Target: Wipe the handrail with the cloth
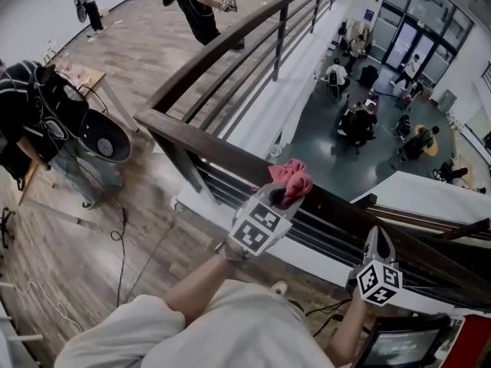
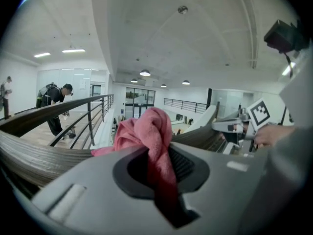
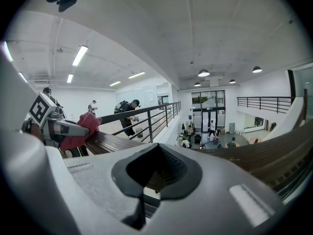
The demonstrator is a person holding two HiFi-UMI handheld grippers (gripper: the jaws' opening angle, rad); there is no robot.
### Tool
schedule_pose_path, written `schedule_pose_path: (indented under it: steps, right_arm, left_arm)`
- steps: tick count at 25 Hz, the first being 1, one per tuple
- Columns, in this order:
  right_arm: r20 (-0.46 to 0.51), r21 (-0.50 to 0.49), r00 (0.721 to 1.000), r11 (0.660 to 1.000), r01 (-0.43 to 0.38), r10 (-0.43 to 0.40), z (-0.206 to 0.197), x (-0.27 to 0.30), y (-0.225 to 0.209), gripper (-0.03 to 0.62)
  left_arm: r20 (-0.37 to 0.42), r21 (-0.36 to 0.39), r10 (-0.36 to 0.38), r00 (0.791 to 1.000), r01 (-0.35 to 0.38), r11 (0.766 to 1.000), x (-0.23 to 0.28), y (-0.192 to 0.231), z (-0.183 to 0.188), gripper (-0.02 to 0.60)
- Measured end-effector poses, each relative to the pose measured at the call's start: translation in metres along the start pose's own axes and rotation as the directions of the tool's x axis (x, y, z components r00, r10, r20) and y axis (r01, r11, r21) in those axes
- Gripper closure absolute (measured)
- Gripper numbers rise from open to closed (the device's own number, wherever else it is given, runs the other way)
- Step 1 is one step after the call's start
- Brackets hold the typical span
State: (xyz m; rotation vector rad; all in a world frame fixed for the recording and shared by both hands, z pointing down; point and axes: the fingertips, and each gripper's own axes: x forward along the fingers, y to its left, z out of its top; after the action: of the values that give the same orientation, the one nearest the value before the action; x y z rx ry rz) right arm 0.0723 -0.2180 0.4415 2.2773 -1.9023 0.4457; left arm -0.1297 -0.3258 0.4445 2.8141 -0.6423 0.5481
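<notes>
While one dark wooden handrail (image 1: pixel 201 138) crosses the head view and turns a corner over metal bars, two grippers work at it and there is one pink cloth (image 1: pixel 291 176). The left gripper (image 1: pixel 287 199) is clamped on the cloth, with bunched fabric sticking out past its jaws and pressed against the rail's top. The right gripper (image 1: pixel 379 245) is further right along the same rail, jaws closed together with nothing between them; contact with the rail can't be told. Both forearms reach forward and down from the person's body. There is a plank floor (image 1: pixel 146 52) on this level, with two people standing far back. A grey lower hall (image 1: pixel 330 156) lies beyond the rail, with several seated people. The ceiling is white with round lamps.
</notes>
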Motion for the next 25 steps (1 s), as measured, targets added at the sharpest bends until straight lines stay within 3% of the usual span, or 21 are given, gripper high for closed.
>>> schedule_pose_path:
  steps: [12, 17, 25]
  right_arm:
    - [0.021, 0.025, 0.999, 0.999, -0.030, 0.029, 0.003, -0.004, -0.007, 0.592]
    - [0.022, 0.018, 1.000, 1.000, -0.015, 0.015, 0.002, -0.005, -0.009, 0.592]
    - [-0.017, 0.030, 0.999, 0.999, -0.043, 0.044, 0.002, 0.000, -0.007, 0.592]
  left_arm:
    - [0.017, -0.047, 0.070, 0.997, -0.069, 0.997, -0.022, 0.040, -0.003, 0.517]
    - [0.029, -0.059, 0.131, 0.991, -0.129, 0.990, -0.031, 0.065, -0.010, 0.517]
    - [0.053, -0.079, 0.170, 0.984, -0.165, 0.983, -0.046, 0.091, -0.010, 0.518]
